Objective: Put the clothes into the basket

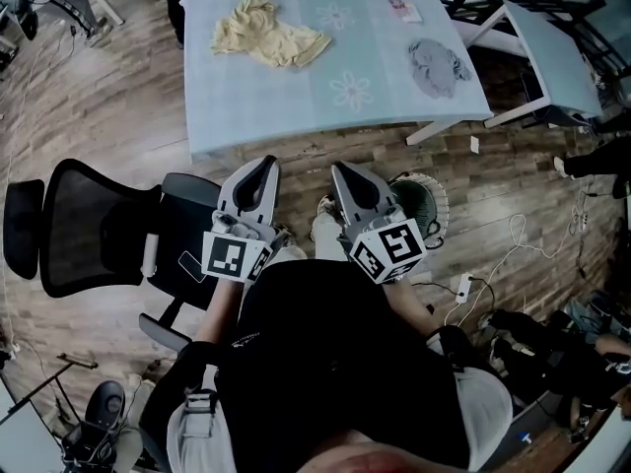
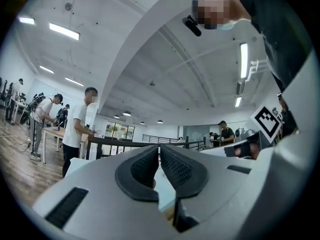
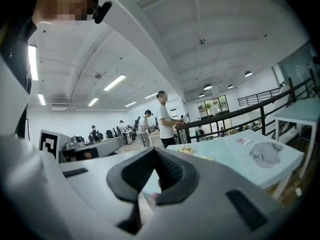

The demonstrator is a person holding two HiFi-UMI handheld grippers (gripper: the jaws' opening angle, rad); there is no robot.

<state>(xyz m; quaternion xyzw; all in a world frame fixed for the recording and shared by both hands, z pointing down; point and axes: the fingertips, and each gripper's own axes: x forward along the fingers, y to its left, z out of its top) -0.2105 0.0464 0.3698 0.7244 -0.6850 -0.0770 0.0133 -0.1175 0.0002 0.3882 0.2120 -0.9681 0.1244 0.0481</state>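
Holding my two tongs side by side in front of me, I have both pinched shut with nothing in them: my left tongs (image 1: pixel 266 166) and my right tongs (image 1: pixel 342 172). They point at the blue table (image 1: pixel 296 116). A yellow cloth (image 1: pixel 268 33) lies crumpled on its far left part. A grey cloth (image 1: pixel 439 67) lies on its right part, well apart. The basket (image 1: pixel 426 203) sits on the floor just beside my right tongs.
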